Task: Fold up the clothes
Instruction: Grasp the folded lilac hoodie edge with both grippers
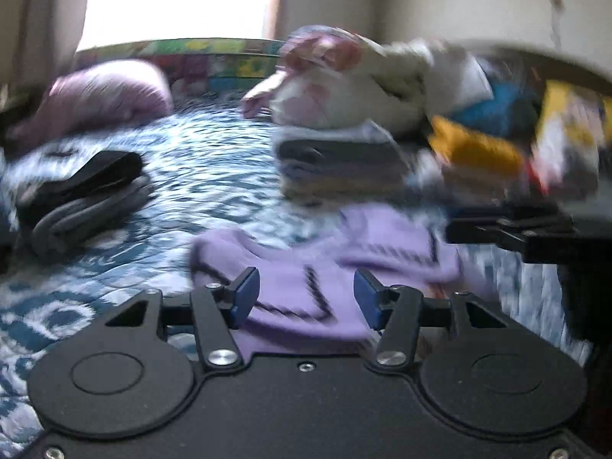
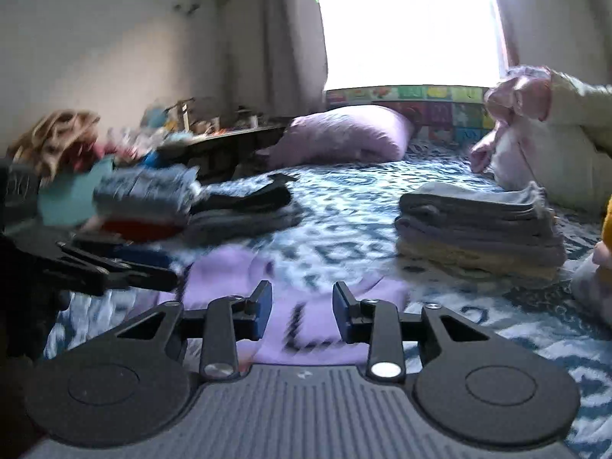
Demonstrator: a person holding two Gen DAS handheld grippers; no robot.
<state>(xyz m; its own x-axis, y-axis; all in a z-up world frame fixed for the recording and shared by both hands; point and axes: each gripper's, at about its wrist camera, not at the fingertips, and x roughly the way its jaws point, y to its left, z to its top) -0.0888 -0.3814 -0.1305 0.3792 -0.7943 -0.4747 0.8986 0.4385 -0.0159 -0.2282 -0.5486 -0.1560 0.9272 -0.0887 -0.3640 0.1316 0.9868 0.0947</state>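
While both tongs (image 1: 306,298) (image 2: 302,315) gape over lilac cloth (image 1: 294,306) — only right view shows pillow (image 2: 344,134).

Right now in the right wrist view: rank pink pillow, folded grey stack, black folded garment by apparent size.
1. Folded grey stack, which looks largest, though it lies nearer the camera, so the lead is unsure.
2. Pink pillow, close in apparent size and farther back.
3. Black folded garment, clearly smallest.
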